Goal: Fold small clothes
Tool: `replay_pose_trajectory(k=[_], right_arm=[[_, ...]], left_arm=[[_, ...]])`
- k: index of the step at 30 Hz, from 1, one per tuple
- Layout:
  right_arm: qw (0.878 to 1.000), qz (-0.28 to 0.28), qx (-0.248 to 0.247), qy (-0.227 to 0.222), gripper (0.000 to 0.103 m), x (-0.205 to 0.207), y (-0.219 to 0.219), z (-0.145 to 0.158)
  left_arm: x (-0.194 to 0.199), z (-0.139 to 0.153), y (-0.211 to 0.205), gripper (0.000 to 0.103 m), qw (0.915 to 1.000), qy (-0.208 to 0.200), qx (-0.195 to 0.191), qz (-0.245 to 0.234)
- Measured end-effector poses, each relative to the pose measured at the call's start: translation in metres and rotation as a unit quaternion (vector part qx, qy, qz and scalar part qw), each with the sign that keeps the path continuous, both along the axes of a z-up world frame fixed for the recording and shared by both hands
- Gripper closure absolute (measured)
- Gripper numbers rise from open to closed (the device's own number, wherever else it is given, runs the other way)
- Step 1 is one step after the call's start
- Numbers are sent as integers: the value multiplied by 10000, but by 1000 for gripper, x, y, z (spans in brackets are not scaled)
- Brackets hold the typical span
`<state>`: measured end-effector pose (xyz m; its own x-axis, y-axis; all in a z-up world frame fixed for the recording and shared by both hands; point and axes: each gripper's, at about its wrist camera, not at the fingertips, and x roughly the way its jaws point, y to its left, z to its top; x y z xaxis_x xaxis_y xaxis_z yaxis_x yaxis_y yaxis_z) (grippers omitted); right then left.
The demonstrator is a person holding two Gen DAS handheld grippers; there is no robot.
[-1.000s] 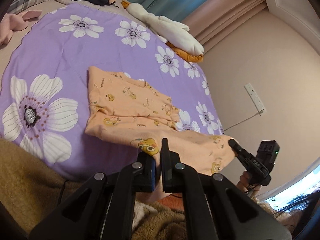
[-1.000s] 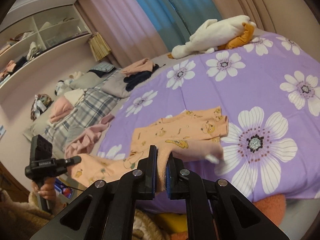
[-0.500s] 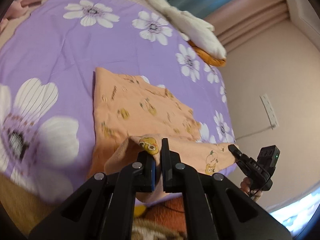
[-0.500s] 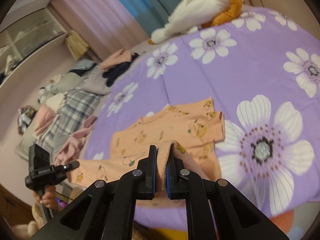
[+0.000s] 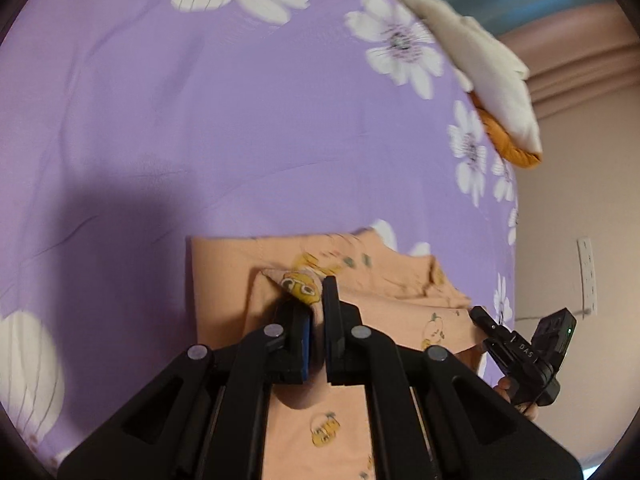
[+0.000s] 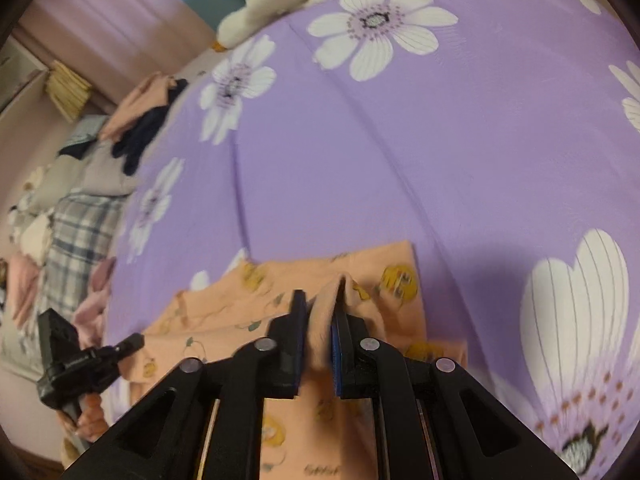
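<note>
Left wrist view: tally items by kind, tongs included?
Tongs: 2, left tongs and right tongs, both shut on the garment
Orange printed garment: 1
Purple flowered bedspread: 1
White and orange plush toy: 1
Wall socket strip: 1
Total: 6

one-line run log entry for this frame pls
phase: folding | left gripper: shut on peach garment edge | right gripper: shut on same garment | fold: held edge over far half | surface: purple floral bedspread

Garment (image 5: 400,320) hem now over far edge.
</note>
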<state>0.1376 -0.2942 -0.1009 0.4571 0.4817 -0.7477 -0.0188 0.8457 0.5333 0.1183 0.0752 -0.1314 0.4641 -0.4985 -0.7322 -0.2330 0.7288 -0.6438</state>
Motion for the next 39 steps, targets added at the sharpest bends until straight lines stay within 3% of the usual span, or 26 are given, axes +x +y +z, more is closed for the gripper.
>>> replay_pose_trajectory(k=[2,4,5,6,8,10,14,16,20,24,27,32,34,35,39], right_arm=[[9999,-67,-84,4,92,6,0,-3],[9999,-107,33,-13,83,10,-3,-4],[9999,-151,54,-54,73,13,-4,-3],[9996,-227,34,-133,61,16,-5,-1],[9982,-474,-153,-319,54,22,-10,5],[9966,-639,-345,-399,54,27,-14,11],[9955,-734,-371,-479,54,27,-25,19],[9951,-728,-377,-548,54,20,-28,22],[9953,-740,-372,-502,54,14,-30,24],[9951,-702,-497,-491,54,9,-28,25],[9948,-666,-574,-510,54,-1,-30,27],[9958,-536,-599,-450,54,-23,-33,25],[9966,-480,-529,-414,46,-36,-35,20],[9968,-484,-487,-400,40,-42,-36,18],[9972,-429,-529,-317,40,-62,-33,6]], left_arm=[[5,-7,2,98,9999,67,-129,15],[9,-10,4,96,9998,88,-198,3],[9,-9,4,94,9997,73,-242,8],[11,-8,6,87,9994,20,-349,28],[14,-7,7,74,9985,-17,-546,39],[17,-6,10,69,9973,-27,-731,81],[20,2,16,63,9971,-187,-685,266],[21,6,21,59,9971,-322,-577,367],[22,8,33,54,9968,-329,27,725],[15,4,46,54,9961,-304,-98,821],[1,11,52,52,9952,-373,49,907],[-21,22,42,43,9954,-412,437,749],[-35,24,33,40,9951,-383,645,641],[-41,24,29,39,9953,-417,664,570],[-63,15,14,34,9970,-276,622,367]])
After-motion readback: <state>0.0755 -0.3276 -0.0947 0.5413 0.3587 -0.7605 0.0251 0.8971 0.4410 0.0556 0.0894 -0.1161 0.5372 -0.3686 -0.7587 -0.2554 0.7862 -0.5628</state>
